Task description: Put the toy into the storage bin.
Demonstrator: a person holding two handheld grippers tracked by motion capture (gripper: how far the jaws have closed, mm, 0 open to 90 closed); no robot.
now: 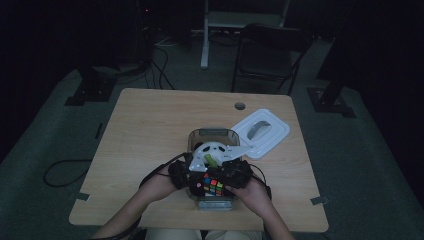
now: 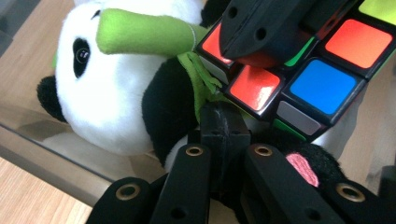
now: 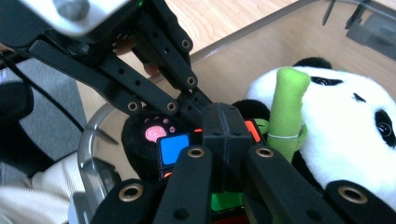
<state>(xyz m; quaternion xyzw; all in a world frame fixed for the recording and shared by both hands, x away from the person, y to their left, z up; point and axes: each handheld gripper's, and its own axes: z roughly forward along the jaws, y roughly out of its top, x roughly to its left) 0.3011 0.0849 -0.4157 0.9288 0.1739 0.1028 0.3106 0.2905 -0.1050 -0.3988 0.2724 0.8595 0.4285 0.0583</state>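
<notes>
Dim room, wooden table (image 1: 150,130), scrambled puzzle cube (image 1: 213,186), seemingly glossy

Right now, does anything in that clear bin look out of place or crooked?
The puzzle cube sits tilted atop the panda plush in the clear bin, pinched between both shut grippers. The bin's white lid lies askew beside it.

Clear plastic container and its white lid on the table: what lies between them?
Nothing: in the high view the white lid lies right against the clear plastic container's far right corner on the wooden table.
</notes>
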